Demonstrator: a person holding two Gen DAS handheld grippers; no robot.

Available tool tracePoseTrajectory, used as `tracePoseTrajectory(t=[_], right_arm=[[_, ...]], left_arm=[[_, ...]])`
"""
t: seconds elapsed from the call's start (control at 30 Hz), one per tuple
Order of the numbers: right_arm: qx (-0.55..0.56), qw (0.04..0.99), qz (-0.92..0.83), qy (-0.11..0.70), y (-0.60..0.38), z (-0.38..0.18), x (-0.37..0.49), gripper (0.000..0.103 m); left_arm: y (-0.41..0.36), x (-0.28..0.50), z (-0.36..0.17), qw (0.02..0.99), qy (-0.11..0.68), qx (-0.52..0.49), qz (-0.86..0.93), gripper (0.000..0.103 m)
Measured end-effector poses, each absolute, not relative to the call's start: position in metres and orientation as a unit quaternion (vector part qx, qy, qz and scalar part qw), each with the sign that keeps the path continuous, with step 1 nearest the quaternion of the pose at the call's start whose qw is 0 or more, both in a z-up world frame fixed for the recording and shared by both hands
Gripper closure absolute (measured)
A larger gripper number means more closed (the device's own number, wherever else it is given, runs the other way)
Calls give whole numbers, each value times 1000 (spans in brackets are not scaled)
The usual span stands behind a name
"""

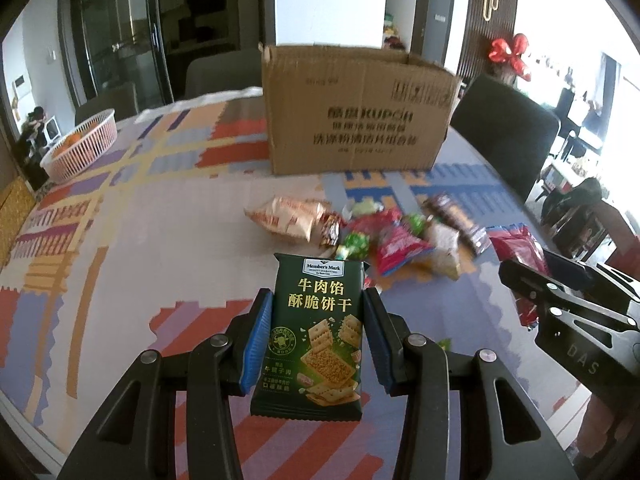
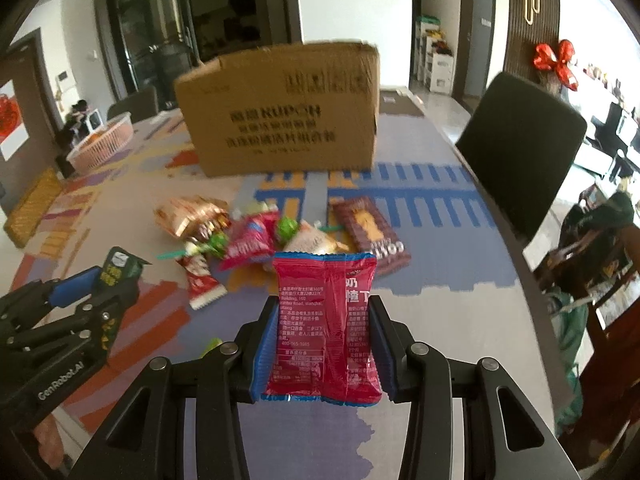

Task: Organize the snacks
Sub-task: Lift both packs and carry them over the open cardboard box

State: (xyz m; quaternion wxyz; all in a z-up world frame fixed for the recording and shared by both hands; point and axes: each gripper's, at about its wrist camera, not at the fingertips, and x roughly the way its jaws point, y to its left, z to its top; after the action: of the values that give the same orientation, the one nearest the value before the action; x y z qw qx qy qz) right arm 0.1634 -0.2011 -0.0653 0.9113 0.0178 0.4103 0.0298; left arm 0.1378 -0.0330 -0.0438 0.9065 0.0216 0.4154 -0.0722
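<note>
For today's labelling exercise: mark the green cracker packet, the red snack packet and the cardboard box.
green cracker packet [image 1: 316, 332], left wrist view, middle of its front.
red snack packet [image 2: 324, 328], right wrist view, middle of its printed back.
cardboard box [image 1: 360, 120], left wrist view, printed front wall.

The green cracker packet [image 1: 316, 336] and red packet [image 2: 326, 326] are glossy plastic film, the red one crinkled. The far box [image 1: 356, 114] is matt corrugated cardboard. The far-left basket [image 1: 82, 145] looks like slatted plastic. The grippers' pads [image 1: 258, 344] are ribbed blue.
</note>
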Motion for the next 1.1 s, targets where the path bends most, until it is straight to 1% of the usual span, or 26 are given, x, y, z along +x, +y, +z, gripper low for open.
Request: tracePoseTrajectory(t=[0.3, 0.47, 0.93, 1.1], right_arm=[[17, 931, 50, 361, -198, -28, 161, 60], [16, 939, 58, 337, -198, -9, 168, 60], [25, 959, 77, 273, -197, 50, 208, 60], [14, 963, 78, 257, -192, 68, 227, 60]], left_arm=[[-37, 141, -14, 919, 384, 22, -82, 58], [-39, 148, 8, 932, 354, 34, -78, 58], [-39, 191, 69, 957, 275, 64, -71, 58], [-37, 210, 83, 960, 262, 71, -67, 58]])
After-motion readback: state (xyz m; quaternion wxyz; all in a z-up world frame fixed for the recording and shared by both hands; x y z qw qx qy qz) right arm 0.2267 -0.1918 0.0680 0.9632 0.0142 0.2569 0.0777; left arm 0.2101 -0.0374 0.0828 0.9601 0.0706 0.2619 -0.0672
